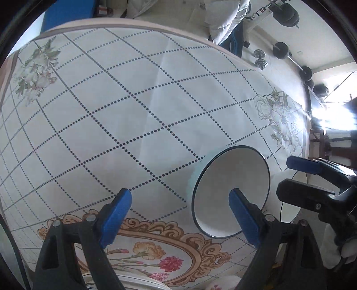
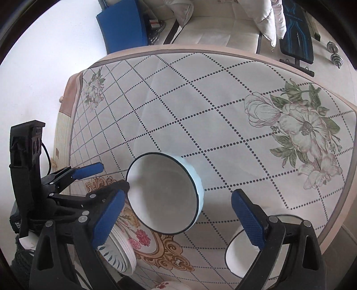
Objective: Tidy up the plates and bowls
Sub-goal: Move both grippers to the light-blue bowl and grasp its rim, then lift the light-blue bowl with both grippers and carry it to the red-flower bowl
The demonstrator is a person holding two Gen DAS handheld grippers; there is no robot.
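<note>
Pale-blue bowl [image 2: 166, 193]: lower centre of right-wrist view, on table [image 2: 200, 100]. Likely rigid, glazed, slippery, breakable; grip at rim. Left gripper [image 1: 179, 217] and right gripper [image 2: 178, 219]: fingers wide apart, empty.

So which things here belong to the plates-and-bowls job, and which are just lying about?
Belongs to the job:
- light blue bowl
- white bowl
- stack of plates

Just lying about:
- dumbbell
- exercise bench
- blue mat
- white pillows
</note>
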